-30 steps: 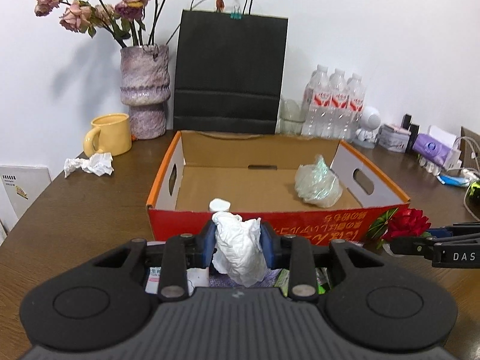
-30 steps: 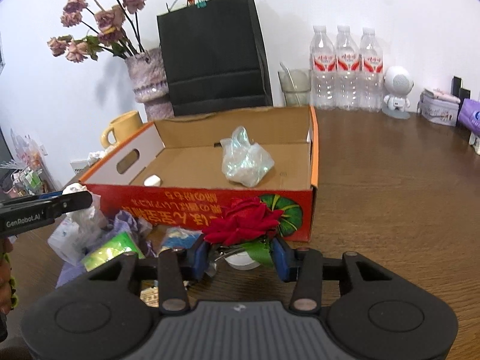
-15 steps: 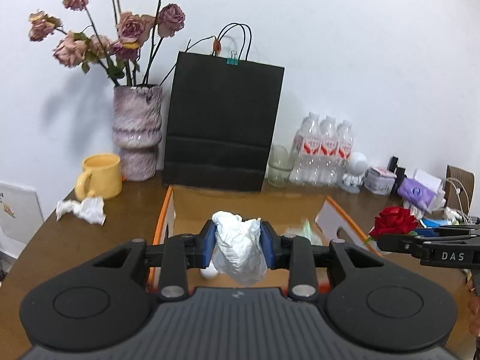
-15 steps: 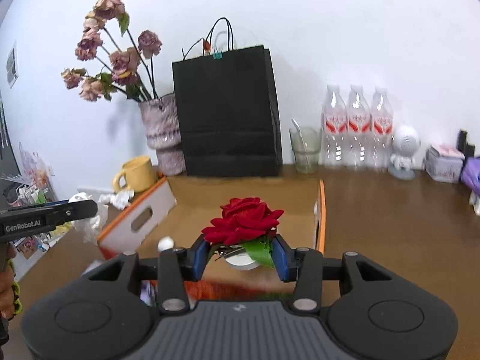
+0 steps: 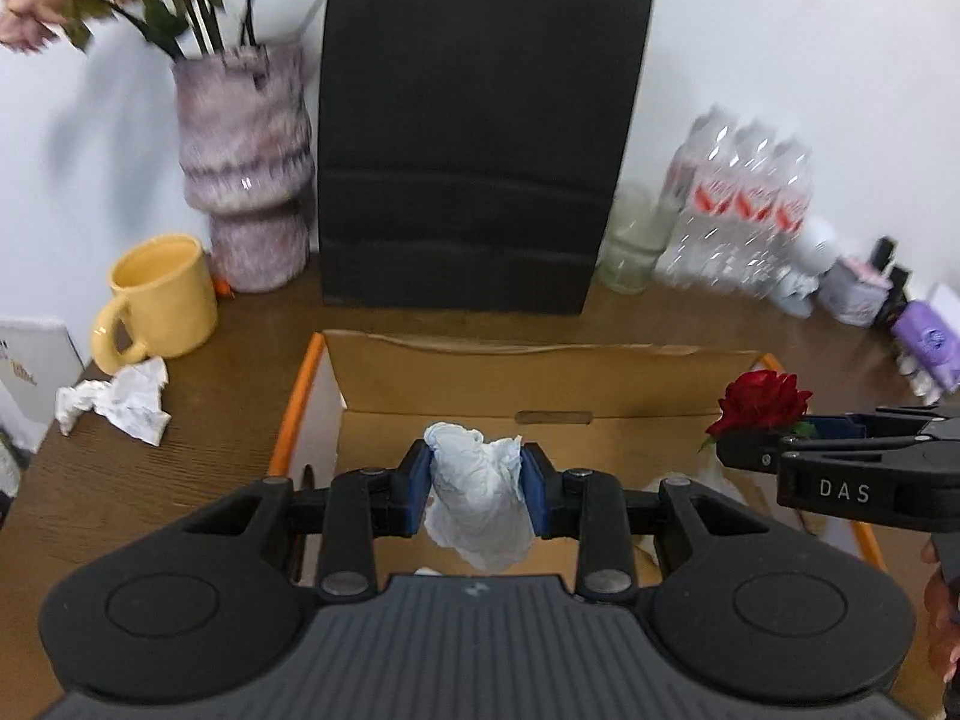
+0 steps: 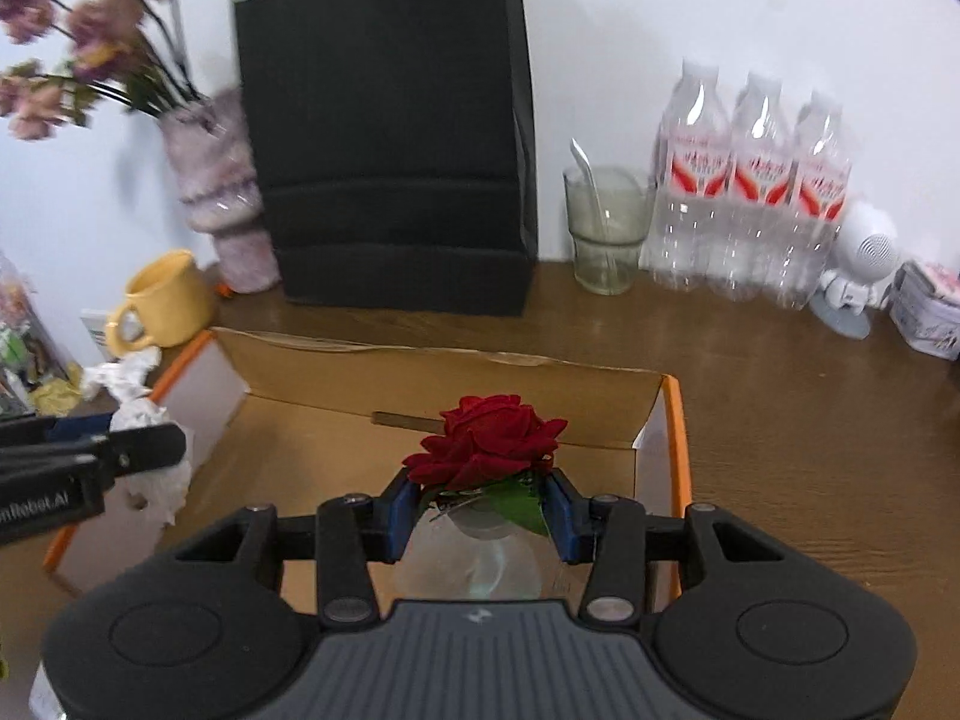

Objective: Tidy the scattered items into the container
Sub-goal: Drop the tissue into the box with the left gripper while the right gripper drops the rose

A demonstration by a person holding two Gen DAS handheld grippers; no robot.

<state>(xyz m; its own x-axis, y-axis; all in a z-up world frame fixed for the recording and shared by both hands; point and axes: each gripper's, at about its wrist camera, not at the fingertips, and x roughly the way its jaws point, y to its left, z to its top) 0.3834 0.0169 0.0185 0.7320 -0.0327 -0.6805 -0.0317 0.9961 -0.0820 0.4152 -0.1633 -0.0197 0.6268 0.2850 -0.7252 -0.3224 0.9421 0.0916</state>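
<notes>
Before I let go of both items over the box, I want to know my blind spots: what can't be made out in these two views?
- Box floor: in the left view, the left gripper and its tissue cover it.
- Under the rose: in the right view, the right gripper hides what lies there; a pale clear shape shows.
- Dried flowers: blurred and cut off at the top.
- Bottle labels: too blurred to read.

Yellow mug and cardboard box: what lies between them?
A crumpled paper wad lies on the table between the yellow mug and the cardboard box, clearest in the left wrist view.
</notes>
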